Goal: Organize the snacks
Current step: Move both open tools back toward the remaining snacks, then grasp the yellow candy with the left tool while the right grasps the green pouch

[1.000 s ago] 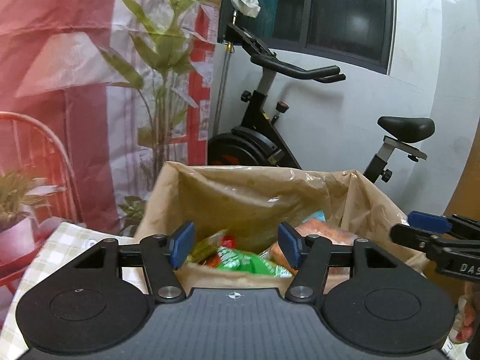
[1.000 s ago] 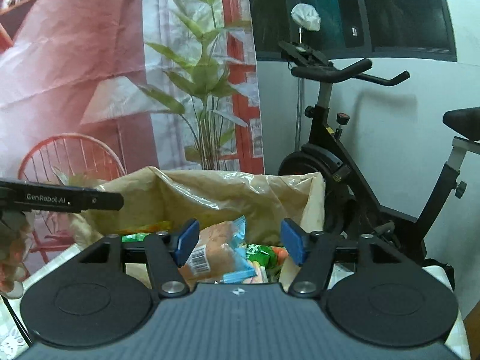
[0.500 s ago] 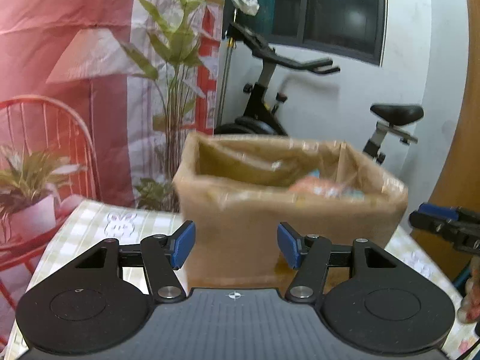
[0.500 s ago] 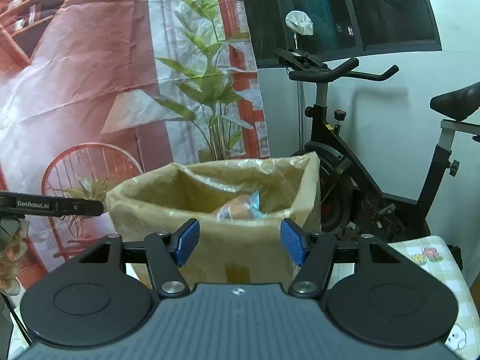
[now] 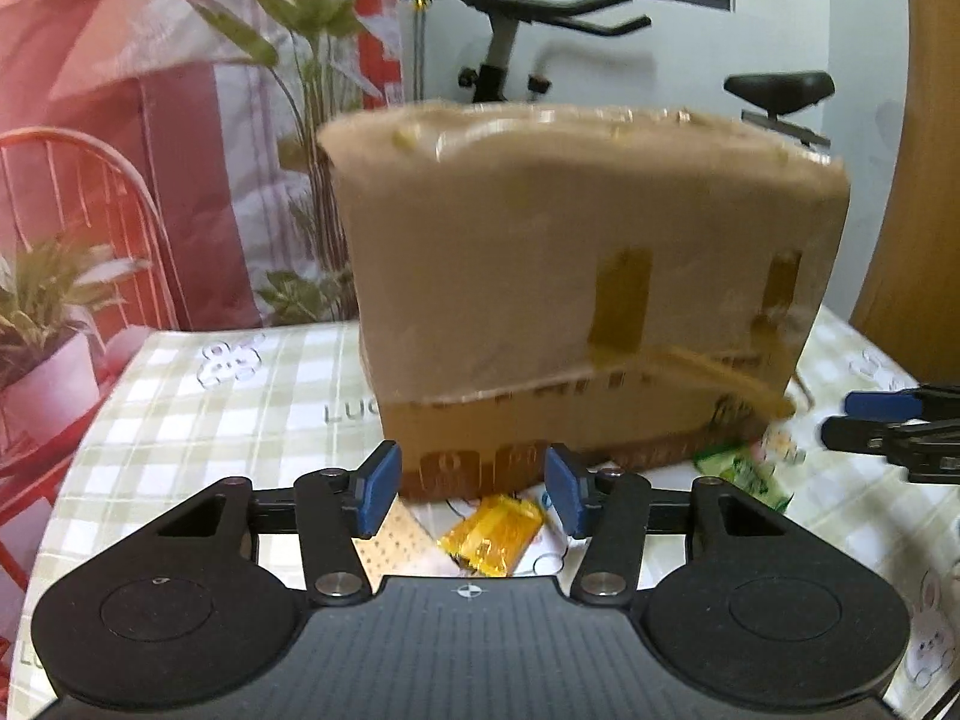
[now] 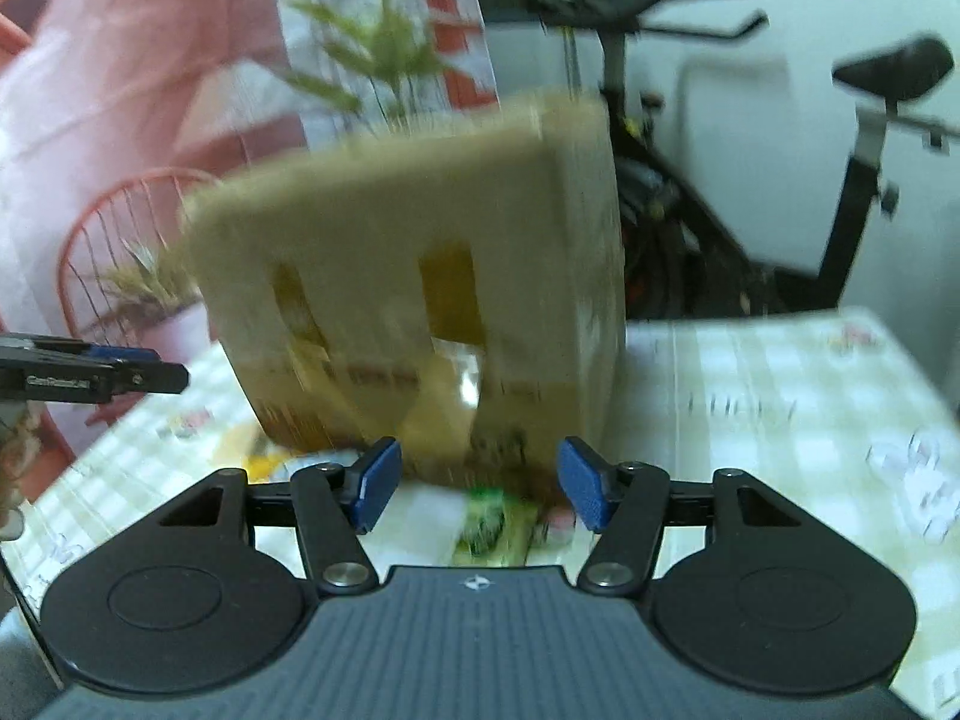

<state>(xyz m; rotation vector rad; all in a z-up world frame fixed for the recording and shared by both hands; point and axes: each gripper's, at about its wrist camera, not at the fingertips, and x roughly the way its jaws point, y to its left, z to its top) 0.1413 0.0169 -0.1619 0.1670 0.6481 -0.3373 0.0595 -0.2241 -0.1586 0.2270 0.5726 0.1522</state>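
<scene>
A tall brown cardboard box (image 5: 576,276) wrapped in plastic stands on the checked tablecloth (image 5: 198,420); its inside is hidden from here. My left gripper (image 5: 471,480) hangs low in front of the box's base, its jaws closing with nothing pressed between them. A yellow snack packet (image 5: 492,534) lies on the table just below the gap, beside a dotted cracker pack (image 5: 393,540). A green packet (image 5: 741,471) lies at the box's right corner. My right gripper (image 6: 480,480) is open, low over that green packet (image 6: 492,525), facing the box (image 6: 408,300).
An exercise bike (image 6: 870,138) stands behind the table beside a white wall. A red printed backdrop (image 5: 120,90) with plants fills the left. Each gripper shows in the other's view: the right gripper (image 5: 840,420), the left gripper (image 6: 174,369). The right wrist view is blurred.
Both grippers have sunk from above the box's open top to table level before its front wall. The snacks inside are out of sight; packets on the table have appeared. The left jaws have narrowed.
</scene>
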